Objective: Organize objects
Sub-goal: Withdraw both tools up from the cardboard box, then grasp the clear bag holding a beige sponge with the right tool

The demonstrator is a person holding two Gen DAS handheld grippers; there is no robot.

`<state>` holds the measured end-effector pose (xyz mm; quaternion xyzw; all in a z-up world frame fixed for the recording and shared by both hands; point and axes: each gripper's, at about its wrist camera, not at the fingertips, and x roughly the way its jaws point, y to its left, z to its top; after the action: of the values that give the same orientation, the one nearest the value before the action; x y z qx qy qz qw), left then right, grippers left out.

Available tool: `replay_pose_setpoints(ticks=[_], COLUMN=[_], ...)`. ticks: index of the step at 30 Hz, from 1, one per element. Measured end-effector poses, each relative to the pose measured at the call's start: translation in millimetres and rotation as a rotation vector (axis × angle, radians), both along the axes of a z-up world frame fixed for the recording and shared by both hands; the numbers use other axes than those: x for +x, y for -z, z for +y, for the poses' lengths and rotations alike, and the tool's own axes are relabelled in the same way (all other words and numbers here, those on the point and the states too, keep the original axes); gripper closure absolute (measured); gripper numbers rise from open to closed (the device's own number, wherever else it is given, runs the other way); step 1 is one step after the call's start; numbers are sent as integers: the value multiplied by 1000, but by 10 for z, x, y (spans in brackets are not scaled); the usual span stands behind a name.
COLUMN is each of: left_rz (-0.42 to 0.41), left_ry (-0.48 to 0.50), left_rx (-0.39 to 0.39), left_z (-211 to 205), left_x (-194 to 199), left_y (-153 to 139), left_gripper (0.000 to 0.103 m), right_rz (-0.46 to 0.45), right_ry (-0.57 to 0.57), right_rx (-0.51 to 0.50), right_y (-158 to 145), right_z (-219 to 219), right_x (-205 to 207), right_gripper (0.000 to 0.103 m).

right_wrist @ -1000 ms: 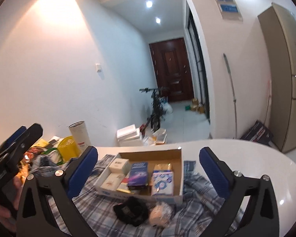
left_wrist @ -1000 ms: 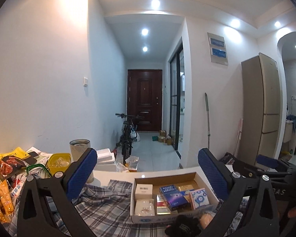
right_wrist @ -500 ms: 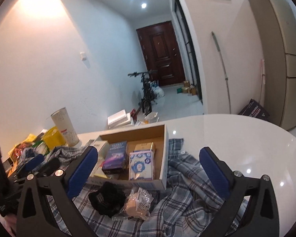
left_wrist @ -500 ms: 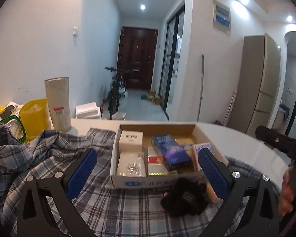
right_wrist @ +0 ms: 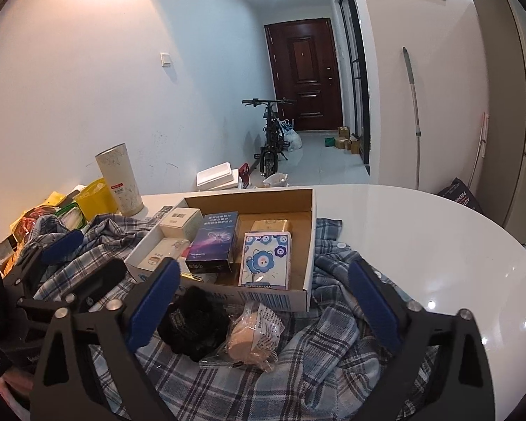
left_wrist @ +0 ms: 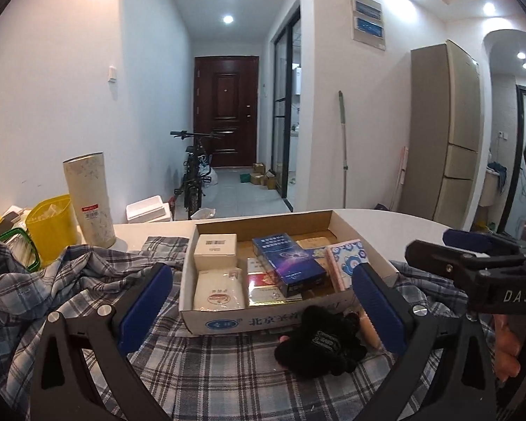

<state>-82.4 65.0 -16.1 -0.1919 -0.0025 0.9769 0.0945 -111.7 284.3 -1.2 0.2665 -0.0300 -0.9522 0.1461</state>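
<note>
On the plaid cloth (left_wrist: pixel 210 368), in the left view, a box (left_wrist: pixel 263 319) of packets is framed by the left gripper (left_wrist: pixel 259 301), jaws apart, nothing held. In the right view, the right gripper (right_wrist: pixel 259 301) is closing, nothing yet pressed, over a black pouch (right_wrist: pixel 193 322) and wrapped bundle (right_wrist: pixel 252 336), likely left loose for boxing.

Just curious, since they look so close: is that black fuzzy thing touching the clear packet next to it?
Touching. In the right wrist view the black fuzzy thing lies pressed against the clear packet on the plaid cloth, with no gap showing.
</note>
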Motion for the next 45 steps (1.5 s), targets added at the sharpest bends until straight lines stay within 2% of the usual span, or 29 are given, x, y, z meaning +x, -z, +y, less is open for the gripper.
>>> replay_pose_setpoints(ticks=[3, 7, 11, 15, 17, 21, 23, 29, 38, 42, 45], left_rz=[-25, -77, -112, -88, -70, -59, -59, -55, -54, -71, -114], left_ry=[-62, -111, -138, -117, -105, -75, -66, -60, -47, -19, 33], left_rx=[25, 106, 88, 64, 48, 28, 26, 28, 34, 29, 34], left_z=[-115, -310, -323, -262, -222, -151, -134, -132, -121, -96, -51], left_x=[-75, -161, -219, -176, -147, -116, -116, -107, -107, -124, -166], left_y=[12, 43, 88, 74, 61, 48, 45, 41, 42, 58, 102], left_gripper=[0, 0, 0, 0, 0, 0, 0, 0, 0, 0, 0], right_rz=[-23, -66, -133, -209, -238, -305, -320, -294, -198, -101, -32], right_ry=[-1, -21, -58, -92, -102, -122, -124, -112, -102, -57, -28], right_rx=[0, 2, 26, 28, 37, 74, 87, 81, 54, 79, 84], right_y=[26, 75, 192, 328, 395, 550, 596, 559, 343, 212, 112], right_z=[0, -31, -102, -161, -187, -273, -301, -267, -217, -184, -144], right_x=[-24, -74, -150, -222, -239, -287, -294, -274, -176, -100, -34], right_gripper=[18, 26, 28, 31, 40, 47, 58, 69, 69, 71, 76])
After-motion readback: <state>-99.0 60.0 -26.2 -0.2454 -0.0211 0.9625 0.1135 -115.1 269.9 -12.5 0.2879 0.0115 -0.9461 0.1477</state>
